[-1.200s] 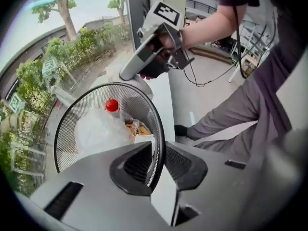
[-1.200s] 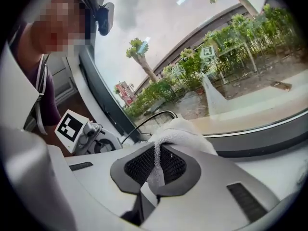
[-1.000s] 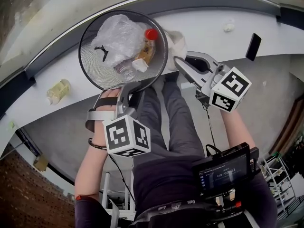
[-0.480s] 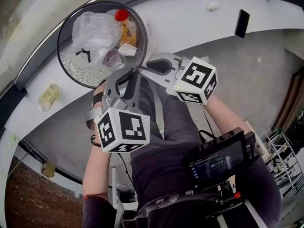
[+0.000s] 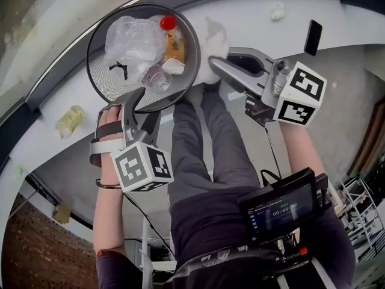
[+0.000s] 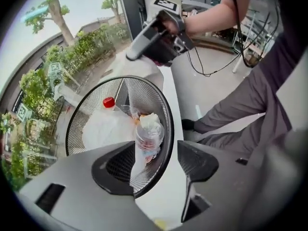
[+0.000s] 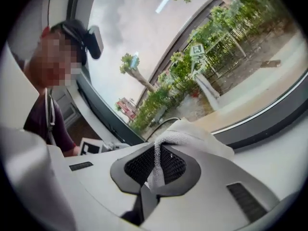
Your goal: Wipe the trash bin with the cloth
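Observation:
A black mesh trash bin (image 5: 108,77) stands on the white ledge, holding a clear plastic bag, a red-capped bottle and other rubbish. My left gripper (image 5: 135,104) is at the bin's near rim and its jaws are opening. In the left gripper view the bin's rim (image 6: 166,129) runs between the spread jaws of the left gripper (image 6: 156,162), and the right pad stands clear of it. My right gripper (image 5: 213,65) is shut on a white cloth (image 5: 213,50) against the bin's right outer side. The cloth (image 7: 192,136) bunches out of the right gripper's (image 7: 156,165) shut pads.
A black phone (image 5: 313,37) and a crumpled white scrap (image 5: 277,11) lie on the ledge (image 5: 252,23) at the right. A pale bottle (image 5: 69,120) lies left of the bin. Curved window glass runs behind. A monitor (image 5: 283,209) hangs at the person's waist.
The left gripper's jaws have spread apart from the bin's rim. The right gripper has swung out with the cloth to the bin's right side. The bin sits slightly further right in view.

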Tool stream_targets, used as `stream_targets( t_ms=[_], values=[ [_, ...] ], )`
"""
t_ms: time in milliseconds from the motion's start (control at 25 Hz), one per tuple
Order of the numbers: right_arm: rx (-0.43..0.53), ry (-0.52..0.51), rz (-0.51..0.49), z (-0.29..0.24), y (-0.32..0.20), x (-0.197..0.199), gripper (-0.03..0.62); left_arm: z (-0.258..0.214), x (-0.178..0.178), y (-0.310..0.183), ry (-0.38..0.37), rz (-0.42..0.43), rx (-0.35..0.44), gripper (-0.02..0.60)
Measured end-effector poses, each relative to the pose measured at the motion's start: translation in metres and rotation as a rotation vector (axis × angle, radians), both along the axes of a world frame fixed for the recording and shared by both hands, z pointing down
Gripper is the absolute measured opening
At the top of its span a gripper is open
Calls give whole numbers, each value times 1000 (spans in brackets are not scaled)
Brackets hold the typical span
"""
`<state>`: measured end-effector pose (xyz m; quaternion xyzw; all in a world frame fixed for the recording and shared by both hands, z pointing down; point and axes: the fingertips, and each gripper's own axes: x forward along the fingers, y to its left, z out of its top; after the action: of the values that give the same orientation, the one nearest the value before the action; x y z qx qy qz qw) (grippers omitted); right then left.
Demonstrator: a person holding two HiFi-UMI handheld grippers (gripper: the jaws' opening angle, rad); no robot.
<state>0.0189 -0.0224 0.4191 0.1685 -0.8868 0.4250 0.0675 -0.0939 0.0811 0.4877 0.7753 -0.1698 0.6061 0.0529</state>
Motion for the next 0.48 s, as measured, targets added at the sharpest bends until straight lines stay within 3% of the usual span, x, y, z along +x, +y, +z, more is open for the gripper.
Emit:
stream_targets(
  t_ms=[80, 160, 200, 320, 480],
  values=[
    [-44, -136, 46, -17, -15, 7, 18, 6, -1, -5, -8, -28, 28, 267],
    [-82, -196, 109, -16, -28, 15, 18, 9, 0, -10, -23, -37, 68, 259],
    [-86, -176, 139, -9, -32, 19, 18, 9, 1, -12, -29, -32, 80, 213],
    [-55, -21, 206, 22, -39, 28, 18, 4, 8, -13, -15, -39, 64, 197],
    [-62, 71, 210, 45, -34, 22, 18, -3, 25, -9, 49, -90, 35, 157]
  ],
)
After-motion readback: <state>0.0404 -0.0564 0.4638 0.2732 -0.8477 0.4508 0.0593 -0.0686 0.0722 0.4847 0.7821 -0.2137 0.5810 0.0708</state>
